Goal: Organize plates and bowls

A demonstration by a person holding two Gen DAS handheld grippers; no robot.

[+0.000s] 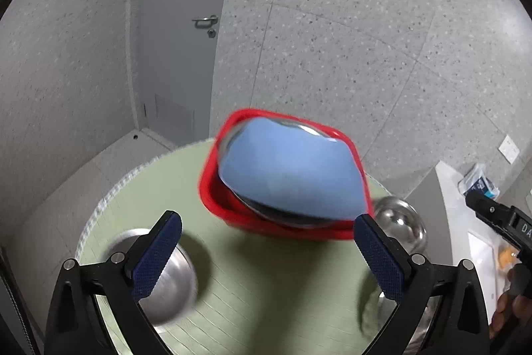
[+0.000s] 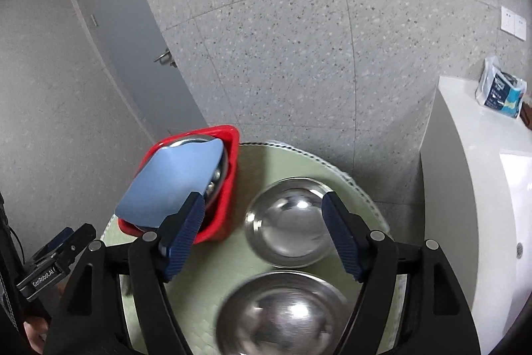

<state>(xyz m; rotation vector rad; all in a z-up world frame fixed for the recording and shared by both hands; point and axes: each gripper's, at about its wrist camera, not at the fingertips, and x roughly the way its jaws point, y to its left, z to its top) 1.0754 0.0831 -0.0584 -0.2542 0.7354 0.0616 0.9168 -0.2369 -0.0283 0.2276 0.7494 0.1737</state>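
Note:
A red bin (image 1: 301,230) (image 2: 229,185) stands on the round green table (image 1: 252,285) (image 2: 216,258). In it a blue plate (image 1: 289,168) (image 2: 173,178) leans on a steel dish (image 1: 282,215) (image 2: 216,180). My left gripper (image 1: 267,250) is open and empty, in front of the bin. A steel bowl (image 1: 173,285) lies by its left finger, another (image 1: 404,223) lies right of the bin. My right gripper (image 2: 262,238) is open and empty above a steel bowl (image 2: 287,222); a second bowl (image 2: 282,315) lies nearer.
A white counter (image 2: 472,182) with a basin stands to the right, with a blue packet (image 2: 502,92) on it. A grey door (image 1: 176,39) and speckled tiled walls lie behind the table. The right gripper's body (image 1: 498,218) shows at the left wrist view's right edge.

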